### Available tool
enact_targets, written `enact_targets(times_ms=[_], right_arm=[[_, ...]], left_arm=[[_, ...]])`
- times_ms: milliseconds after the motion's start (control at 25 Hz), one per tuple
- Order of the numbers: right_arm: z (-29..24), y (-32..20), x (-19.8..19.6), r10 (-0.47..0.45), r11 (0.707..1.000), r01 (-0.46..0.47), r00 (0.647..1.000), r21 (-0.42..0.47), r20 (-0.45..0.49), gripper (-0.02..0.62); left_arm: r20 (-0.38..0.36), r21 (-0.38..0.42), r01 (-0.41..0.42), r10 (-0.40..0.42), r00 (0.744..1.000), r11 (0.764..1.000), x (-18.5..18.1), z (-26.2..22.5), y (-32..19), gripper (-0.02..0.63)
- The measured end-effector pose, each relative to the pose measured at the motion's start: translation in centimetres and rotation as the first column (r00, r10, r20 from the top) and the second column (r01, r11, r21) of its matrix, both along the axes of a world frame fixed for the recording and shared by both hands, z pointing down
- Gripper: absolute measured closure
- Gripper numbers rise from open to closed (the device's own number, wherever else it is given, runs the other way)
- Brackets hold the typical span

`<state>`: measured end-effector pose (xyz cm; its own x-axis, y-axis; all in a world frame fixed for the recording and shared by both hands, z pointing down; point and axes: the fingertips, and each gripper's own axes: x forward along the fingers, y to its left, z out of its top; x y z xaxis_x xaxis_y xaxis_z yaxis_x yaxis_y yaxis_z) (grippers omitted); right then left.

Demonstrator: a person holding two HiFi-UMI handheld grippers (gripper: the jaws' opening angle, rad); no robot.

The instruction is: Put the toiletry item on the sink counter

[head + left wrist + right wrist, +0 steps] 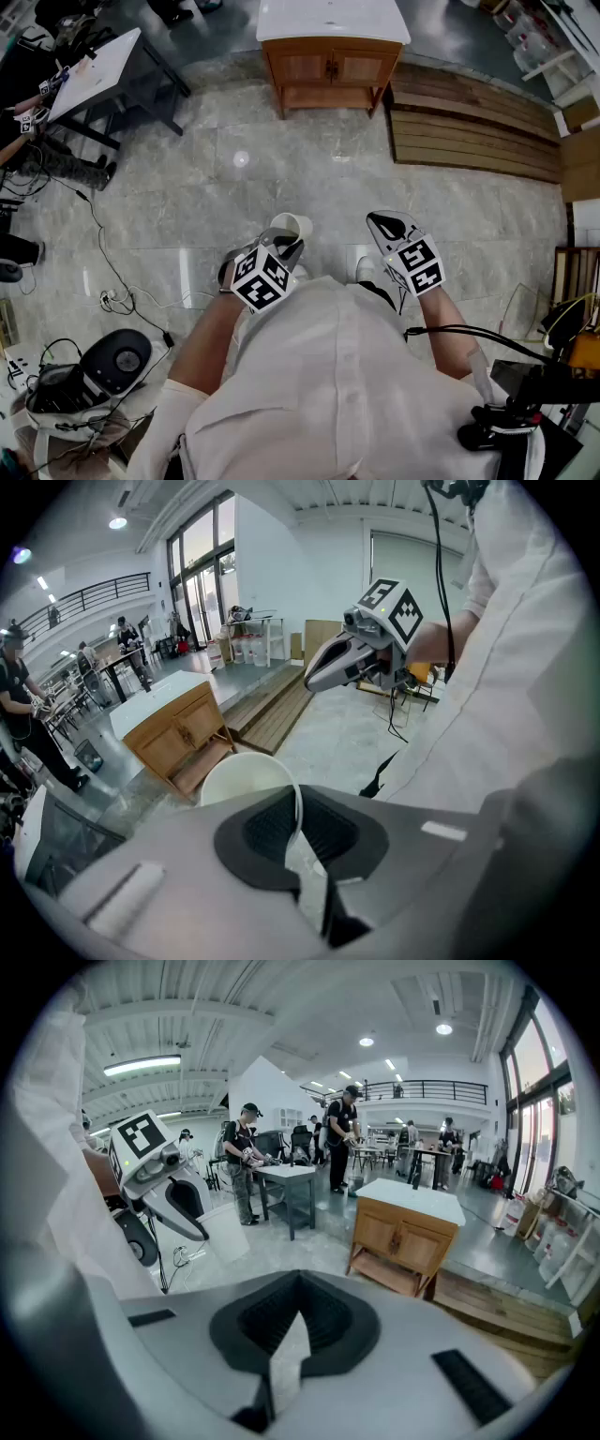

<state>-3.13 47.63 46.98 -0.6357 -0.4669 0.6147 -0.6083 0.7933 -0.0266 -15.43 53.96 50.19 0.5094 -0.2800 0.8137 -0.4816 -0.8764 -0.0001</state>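
Note:
My left gripper (289, 246) is shut on the rim of a white cup (292, 225), held upright in front of my body over the marble floor. In the left gripper view the rim of the cup (248, 780) is pinched between the dark pads (262, 832). My right gripper (382, 225) is shut, with nothing in it, level with the left one and a little to its right. The sink counter (333, 19), a wooden cabinet with a white top, stands a few steps ahead; it also shows in the right gripper view as the cabinet (412, 1232).
A low slatted wooden platform (478, 131) lies right of the cabinet. A grey table (94, 70) with people by it is at the far left. Cables (112, 281) and a round device (117, 361) lie on the floor at my left. Shelves (553, 56) stand far right.

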Motion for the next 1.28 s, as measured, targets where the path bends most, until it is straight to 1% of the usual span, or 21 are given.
enact_targets(times_ms=[160, 240, 360, 520, 720, 880, 1000, 1160, 1280], right_arm=[[-0.1, 0.9, -4.2, 0.027, 0.999, -0.026, 0.999, -0.026, 0.046, 0.591], [0.1, 1.2, -5.3, 0.03, 0.999, -0.029, 0.999, -0.028, 0.038, 0.591], [0.0, 1.0, -5.8, 0.024, 0.999, -0.023, 1.0, -0.026, 0.018, 0.592], [0.2, -1.4, -5.1, 0.034, 0.999, -0.033, 0.999, -0.043, 0.025, 0.591], [0.9, -7.3, -4.1, 0.039, 0.999, -0.039, 0.999, -0.022, 0.024, 0.589], [0.4, -13.8, -2.1, 0.051, 0.999, -0.051, 0.997, -0.001, 0.058, 0.579], [0.2, -18.2, -0.6, 0.059, 0.998, -0.059, 0.995, -0.001, 0.077, 0.524], [0.5, -23.2, 0.7, 0.058, 0.998, -0.059, 0.997, 0.022, 0.057, 0.518], [1.0, -26.5, 1.9, 0.084, 0.996, -0.085, 0.994, 0.01, 0.065, 0.518]], left_arm=[[0.022, 0.007, -0.011, 0.011, 1.0, 1.0, -4.6, -0.1, 0.9, 0.592], [0.015, 0.008, -0.018, 0.017, 1.0, 1.0, -5.7, 0.0, 1.0, 0.592], [0.005, 0.014, -0.017, 0.017, 1.0, 1.0, -6.2, 0.3, 0.0, 0.592], [-0.001, 0.027, -0.026, 0.026, 1.0, 0.999, -5.2, 0.3, -2.6, 0.592], [0.041, 0.034, -0.062, 0.061, 0.997, 0.997, -3.9, 0.2, -8.1, 0.592], [0.071, 0.023, -0.087, 0.085, 0.994, 0.996, -1.6, -0.2, -14.0, 0.592], [0.095, 0.037, -0.11, 0.106, 0.99, 0.993, 0.2, -0.9, -19.1, 0.592], [0.092, 0.046, -0.123, 0.118, 0.989, 0.991, 1.6, -1.4, -25.2, 0.592], [0.084, 0.05, -0.133, 0.128, 0.988, 0.99, 2.7, -1.5, -29.3, 0.592]])
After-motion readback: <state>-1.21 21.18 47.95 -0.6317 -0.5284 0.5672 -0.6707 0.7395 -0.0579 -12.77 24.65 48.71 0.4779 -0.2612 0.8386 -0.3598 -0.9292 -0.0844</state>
